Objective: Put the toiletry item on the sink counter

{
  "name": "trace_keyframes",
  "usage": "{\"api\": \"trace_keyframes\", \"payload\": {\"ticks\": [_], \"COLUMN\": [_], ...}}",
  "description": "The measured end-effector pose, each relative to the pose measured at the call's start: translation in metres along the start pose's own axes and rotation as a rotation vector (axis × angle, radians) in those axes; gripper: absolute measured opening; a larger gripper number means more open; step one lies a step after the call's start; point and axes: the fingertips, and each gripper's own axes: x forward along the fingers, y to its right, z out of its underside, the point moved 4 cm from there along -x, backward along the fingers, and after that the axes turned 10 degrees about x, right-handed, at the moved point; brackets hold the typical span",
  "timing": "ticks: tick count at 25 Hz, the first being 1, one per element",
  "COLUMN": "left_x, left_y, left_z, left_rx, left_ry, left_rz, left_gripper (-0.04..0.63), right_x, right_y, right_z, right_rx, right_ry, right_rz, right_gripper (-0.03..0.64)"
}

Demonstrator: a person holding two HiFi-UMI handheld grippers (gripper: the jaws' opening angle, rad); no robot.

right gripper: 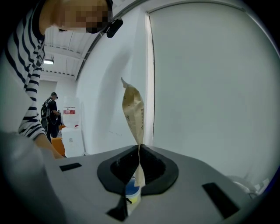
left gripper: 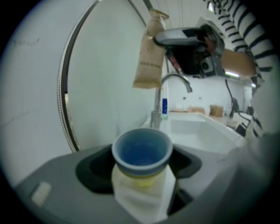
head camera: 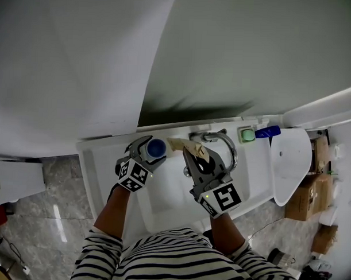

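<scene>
Brown paper, a slim sachet (right gripper: pixel 133 111), stands pinched at its lower end between the closed jaws of my right hand-held gripper (right gripper: pixel 139 149). In the head view it sits at frame centre, over the back rim of the white basin (head camera: pixel 165 196), just left of the faucet (head camera: pixel 222 145). Just left of the sachet, a blue cup (left gripper: pixel 142 151) is gripped by its sides in the wide-set jaws of my left hand-held gripper (head camera: pixel 154 151). Something white and yellow under the cup may be wrapping; I can't be sure. Further right on the desk (head camera: pixel 100 157), near the wall, lie a green item (head camera: pixel 247 134) and a blue bottle (head camera: pixel 268 132).
</scene>
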Motion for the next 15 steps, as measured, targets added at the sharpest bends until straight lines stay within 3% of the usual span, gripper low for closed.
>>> {"api": "trace_keyframes", "payload": {"ticks": [15], "left_x": [0.0059], "left_y": [-0.0008], "left_z": [0.0041], "left_rx": [-0.013], "left_ry": [0.033], "left_rz": [-0.015], "left_gripper": [0.374], "right_x": [-0.0018], "right_y": [-0.0005], "right_z": [-0.0005], "right_rx": [-0.003], "right_ry": [-0.006], "right_rz": [-0.005], "right_gripper": [0.011]}}
